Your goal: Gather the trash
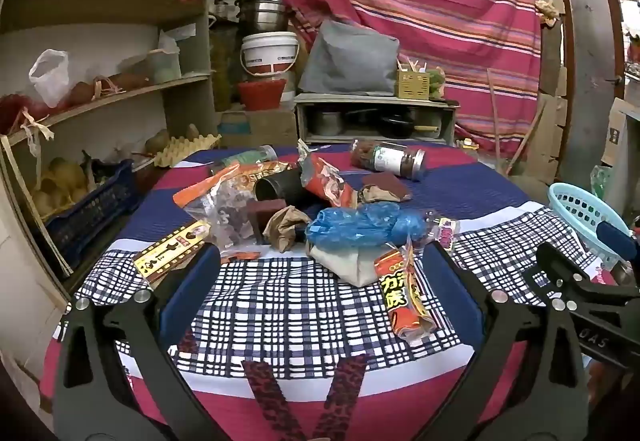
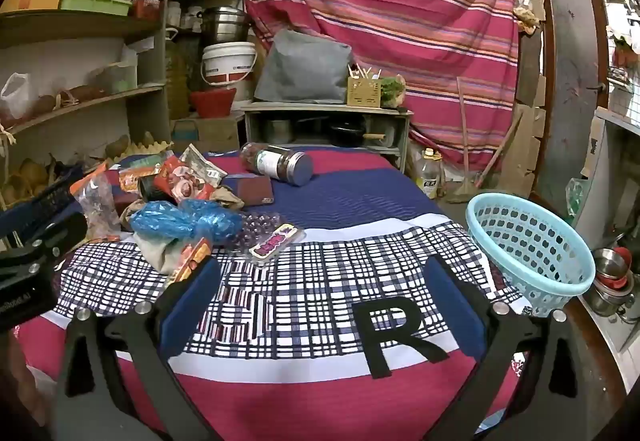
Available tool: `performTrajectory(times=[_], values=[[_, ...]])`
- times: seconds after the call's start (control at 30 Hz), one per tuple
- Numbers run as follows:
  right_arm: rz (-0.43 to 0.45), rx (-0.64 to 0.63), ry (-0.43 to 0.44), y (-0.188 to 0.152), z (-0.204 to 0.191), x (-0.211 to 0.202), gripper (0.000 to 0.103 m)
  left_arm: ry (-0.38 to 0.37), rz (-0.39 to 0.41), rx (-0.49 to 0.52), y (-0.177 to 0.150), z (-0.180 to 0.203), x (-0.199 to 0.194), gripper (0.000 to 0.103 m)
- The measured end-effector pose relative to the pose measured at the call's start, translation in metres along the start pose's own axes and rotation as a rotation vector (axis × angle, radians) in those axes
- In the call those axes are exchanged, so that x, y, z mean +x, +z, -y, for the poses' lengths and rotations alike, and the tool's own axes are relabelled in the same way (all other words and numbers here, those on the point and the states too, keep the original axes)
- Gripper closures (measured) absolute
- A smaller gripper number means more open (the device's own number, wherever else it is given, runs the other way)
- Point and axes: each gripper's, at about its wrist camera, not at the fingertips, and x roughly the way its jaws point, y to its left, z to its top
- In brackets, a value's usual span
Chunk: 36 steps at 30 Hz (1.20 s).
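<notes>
On the table [image 1: 280, 305], covered by a checked and striped cloth, trash lies heaped from 9 to 12 o'clock of the left wrist view. At its middle sits a crumpled blue plastic bag [image 1: 364, 223], touching a tan paper wad [image 1: 286, 227] at its 9 o'clock side and a grey folded wrapper [image 1: 344, 267] below it. A red and yellow snack wrapper [image 1: 402, 297] lies at 5 o'clock of the bag, close to the right finger of the left gripper [image 1: 320, 273]. A clear bag with orange print [image 1: 216, 201] and a yellow printed box [image 1: 172, 257] lie toward 9 o'clock; a black cylinder [image 1: 278, 187] and a red picture pouch [image 1: 326, 183] sit behind. Farther back, a jar [image 1: 388, 157] lies on its side.

The left gripper hovers over the cloth, its 2 fingers [image 1: 188, 293] wide apart and holding nothing. The right gripper [image 2: 320, 281] is likewise spread and empty over the checked cloth; a small pink-labelled clear packet [image 2: 276, 243] lies at its 11 o'clock. A light blue perforated basket [image 2: 528, 245] stands at the table's edge, at 2 o'clock in the right wrist view, well apart from the heap.
</notes>
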Motion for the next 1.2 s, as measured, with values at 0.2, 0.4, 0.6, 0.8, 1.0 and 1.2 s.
performTrajectory(times=[0.2, 0.4, 0.6, 0.8, 1.0, 1.2], values=[[0.009, -0.010, -0.007, 0.000, 0.000, -0.001, 0.004, 0.013, 0.001, 0.008, 0.000, 0.002, 0.000, 0.005], [0.009, -0.010, -0.015, 0.005, 0.001, -0.003, 0.004, 0.003, 0.000, -0.003, 0.000, 0.006, -0.001, 0.005], [0.015, -0.014, -0.020, 0.001, 0.000, -0.004, 0.004, -0.004, -0.001, -0.008, -0.002, 0.007, 0.000, 0.005], [0.014, -0.014, -0.020, 0.001, 0.000, -0.003, 0.004, -0.009, -0.001, -0.008, -0.001, 0.002, 0.001, 0.005], [0.013, -0.013, -0.019, 0.002, 0.001, -0.003, 0.004, -0.009, -0.001, -0.009, -0.001, 0.002, 0.001, 0.005], [0.010, -0.015, -0.014, 0.001, 0.002, -0.003, 0.004, -0.010, -0.001, -0.010, -0.001, 0.002, 0.001, 0.005]])
